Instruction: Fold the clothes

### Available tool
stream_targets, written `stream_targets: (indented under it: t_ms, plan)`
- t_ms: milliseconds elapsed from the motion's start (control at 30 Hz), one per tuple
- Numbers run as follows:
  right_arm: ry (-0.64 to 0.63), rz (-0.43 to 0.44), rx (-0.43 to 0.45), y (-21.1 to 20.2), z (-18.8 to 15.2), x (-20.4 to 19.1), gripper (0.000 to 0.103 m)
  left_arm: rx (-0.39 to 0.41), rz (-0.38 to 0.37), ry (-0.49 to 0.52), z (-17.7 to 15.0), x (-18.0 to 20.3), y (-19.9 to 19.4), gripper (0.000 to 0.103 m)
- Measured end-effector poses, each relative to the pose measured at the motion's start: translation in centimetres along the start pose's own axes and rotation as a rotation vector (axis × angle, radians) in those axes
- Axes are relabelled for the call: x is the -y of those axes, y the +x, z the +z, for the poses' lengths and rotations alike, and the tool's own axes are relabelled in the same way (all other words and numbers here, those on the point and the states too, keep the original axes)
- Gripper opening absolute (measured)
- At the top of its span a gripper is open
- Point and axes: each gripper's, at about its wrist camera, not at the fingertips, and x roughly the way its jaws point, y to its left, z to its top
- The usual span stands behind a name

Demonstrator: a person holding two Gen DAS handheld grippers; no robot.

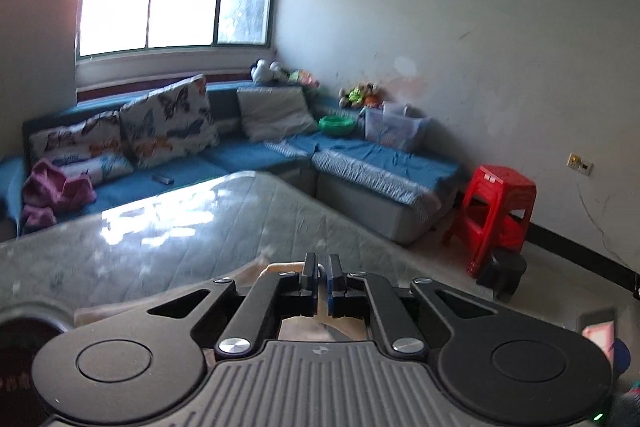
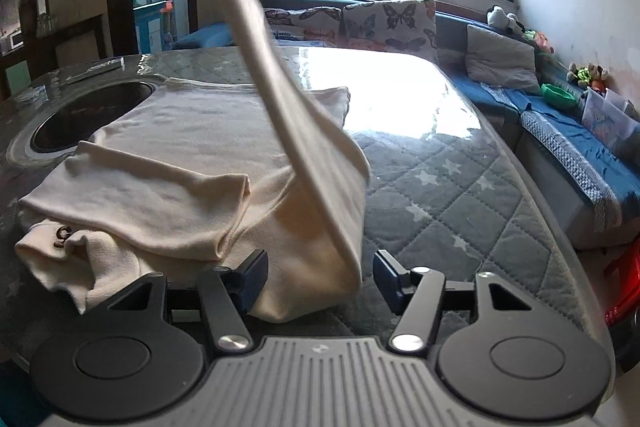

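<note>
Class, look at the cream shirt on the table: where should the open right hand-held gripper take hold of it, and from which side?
Grip the shirt's hanging bottom corner, nearest the right hand-held gripper. Approach from the near table edge: the fold already sits between the open jaws.
</note>
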Motion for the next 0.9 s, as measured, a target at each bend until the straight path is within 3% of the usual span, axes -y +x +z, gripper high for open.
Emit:
stream_targets:
  t_ms: [167,400,633,900]
  plan:
    - [0.017,-0.001,0.0,0.2,-0.1,0.4,0.06,0.045,-0.007,-0.012,0.9,-0.3,-1.5,0.004]
    - [0.033,-0.048,0.003,-0.1,-0.3,0.8,0.06,0.053,0.009,-0.053,-0.5,-2.0,-3.8,0.004]
    - [0.025,-0.064,0.004,-0.5,-0.6,0.8,0.061,-0.019,0.047,-0.109,-4.9,-4.3,-5.5,0.005]
    - [-0.07,-0.056,-0.005,-1.1,-0.7,0.0,0.062,-0.122,0.113,-0.196,-10.2,-7.3,-5.8,0.005]
